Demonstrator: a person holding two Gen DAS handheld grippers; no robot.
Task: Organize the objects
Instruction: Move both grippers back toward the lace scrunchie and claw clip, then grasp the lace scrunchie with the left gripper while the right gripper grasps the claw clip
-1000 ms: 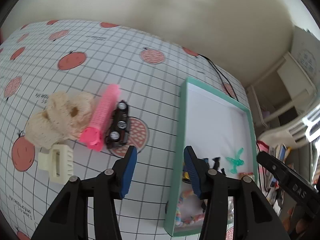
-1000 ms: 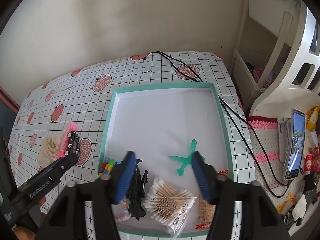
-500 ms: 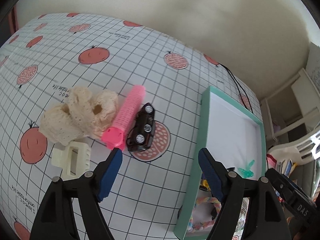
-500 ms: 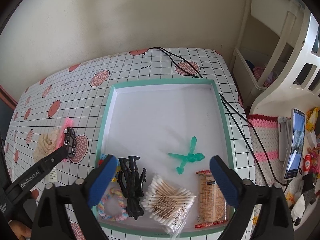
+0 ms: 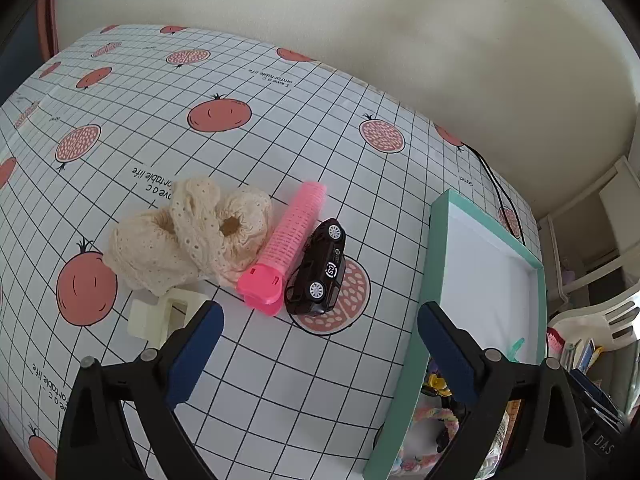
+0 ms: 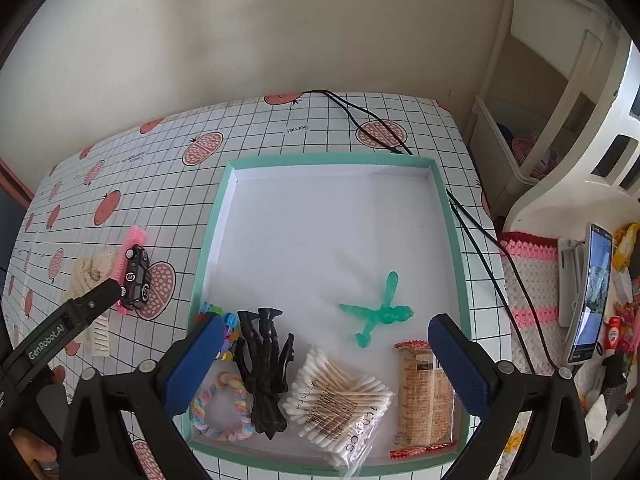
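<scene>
Spread wide and holding nothing, the left hand-held gripper (image 5: 318, 344) hovers over the grid-and-fruit-patterned surface (image 5: 280, 128), its blue pads (image 5: 196, 354) framing a cluster of loose items left of the shallow mint-green cardboard tray (image 6: 452, 240). Nearest the tray lies a small black toy car (image 5: 320, 268), tipped on its side and touching a pink ribbed hair roller (image 5: 290, 240); beyond the roller, farther from the tray, sit a bundle of cream crocheted fabric (image 5: 188, 236) and a cream plastic claw clip (image 5: 158, 316), the clip partly hidden by the gripper's finger. The right hand-held gripper (image 6: 326, 360) is likewise released and empty above the tray's near end. Inside the tray lie a translucent green plastic figure (image 6: 380, 310), a bag of cotton swabs (image 6: 340, 394), a black claw hair clip (image 6: 264, 368), a pastel twisted rope ring (image 6: 222, 408) and a wrapped brown snack bar (image 6: 422, 392).
</scene>
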